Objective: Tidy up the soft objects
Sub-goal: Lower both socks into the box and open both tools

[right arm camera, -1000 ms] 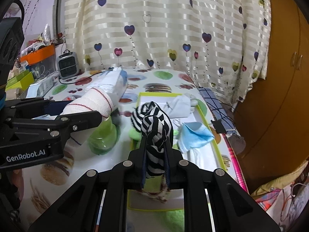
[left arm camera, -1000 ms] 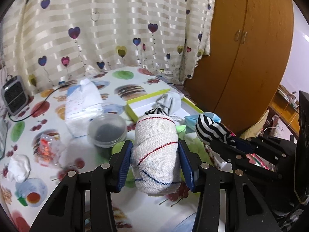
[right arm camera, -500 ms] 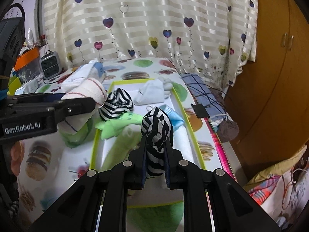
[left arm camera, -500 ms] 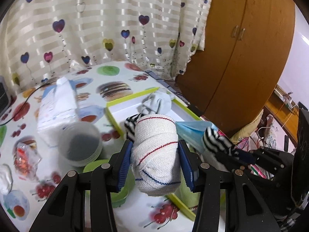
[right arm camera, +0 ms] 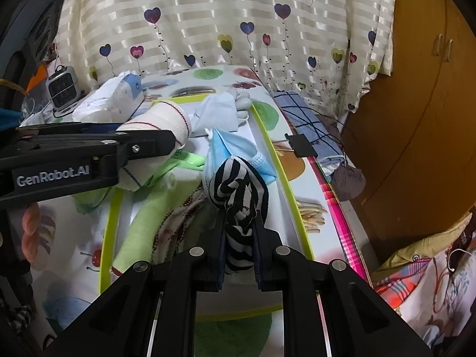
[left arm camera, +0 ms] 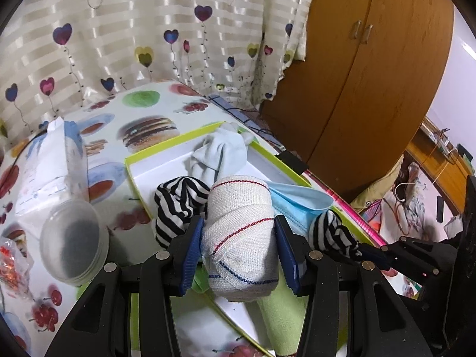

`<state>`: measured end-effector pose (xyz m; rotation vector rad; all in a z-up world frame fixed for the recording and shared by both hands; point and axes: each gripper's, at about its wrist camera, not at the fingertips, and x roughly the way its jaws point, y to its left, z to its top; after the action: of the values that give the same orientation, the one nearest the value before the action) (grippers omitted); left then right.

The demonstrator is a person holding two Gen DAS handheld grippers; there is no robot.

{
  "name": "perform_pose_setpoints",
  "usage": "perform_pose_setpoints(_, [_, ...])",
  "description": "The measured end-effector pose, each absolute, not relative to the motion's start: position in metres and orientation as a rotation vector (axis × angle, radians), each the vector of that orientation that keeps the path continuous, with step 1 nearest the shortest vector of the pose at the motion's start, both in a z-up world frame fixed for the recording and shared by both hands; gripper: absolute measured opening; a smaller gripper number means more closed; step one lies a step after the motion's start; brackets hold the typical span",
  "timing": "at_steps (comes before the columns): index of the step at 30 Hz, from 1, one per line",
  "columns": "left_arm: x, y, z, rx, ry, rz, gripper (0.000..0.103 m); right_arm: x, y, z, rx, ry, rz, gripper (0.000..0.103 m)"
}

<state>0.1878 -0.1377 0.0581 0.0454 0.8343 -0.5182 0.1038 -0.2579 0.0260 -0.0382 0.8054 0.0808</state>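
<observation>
**White roll and striped sock, both held over the tray**

White knit roll (left arm camera: 241, 235), banded red and blue, sits clamped between the blue pads of the left tool (left arm camera: 240, 250), jaws part open around its girth. Its long axis runs along the fingers, pointing toward 12 o'clock in the left view. The green-rimmed tray (left arm camera: 142, 163) lies under and ahead of it, from 6 to 12 o'clock, with a striped sock (left arm camera: 178, 205) at 10, a pale sock (left arm camera: 220, 154) at 12 and a blue mask (left arm camera: 300, 202) at 1.

The right tool (right arm camera: 239, 232) is nearly shut, pinching a second striped sock (right arm camera: 238, 196) that stands up toward 12. In the right view the tray rim (right arm camera: 285, 184) runs at 1 o'clock and a green cloth (right arm camera: 139, 226) lies at 9. Both tools seem equally near; the release likely just needs a drop straight down onto bare tray floor.
</observation>
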Motion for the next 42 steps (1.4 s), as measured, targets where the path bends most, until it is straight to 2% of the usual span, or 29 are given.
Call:
perform_pose_setpoints(20, [0.19, -0.142, 0.047, 0.075, 0.843, -0.496, 0.049, 0.104, -0.251, 0.021, -0.076, 0.803, 0.068, 0.019])
perform_pose_setpoints(23, [0.189, -0.142, 0.048, 0.071, 0.84, -0.499, 0.052, 0.104, -0.25, 0.021, -0.071, 0.802, 0.07, 0.024])
perform_pose_setpoints(25, [0.189, -0.14, 0.047, 0.068, 0.84, -0.5, 0.057, 0.104, -0.251, 0.022, -0.069, 0.799, 0.065, 0.032])
perform_pose_setpoints(33, [0.183, -0.135, 0.051, 0.063, 0.827, -0.491, 0.058, 0.1, -0.25, 0.023, -0.075, 0.793, 0.061, 0.035])
perform_pose_setpoints(37, [0.18, -0.134, 0.052, 0.069, 0.821, -0.488, 0.059, 0.097, -0.249, 0.025, -0.071, 0.786, 0.062, 0.045])
perform_pose_setpoints(42, [0.174, -0.133, 0.056, 0.08, 0.812, -0.482, 0.059, 0.095, -0.248, 0.027, -0.073, 0.781, 0.053, 0.045])
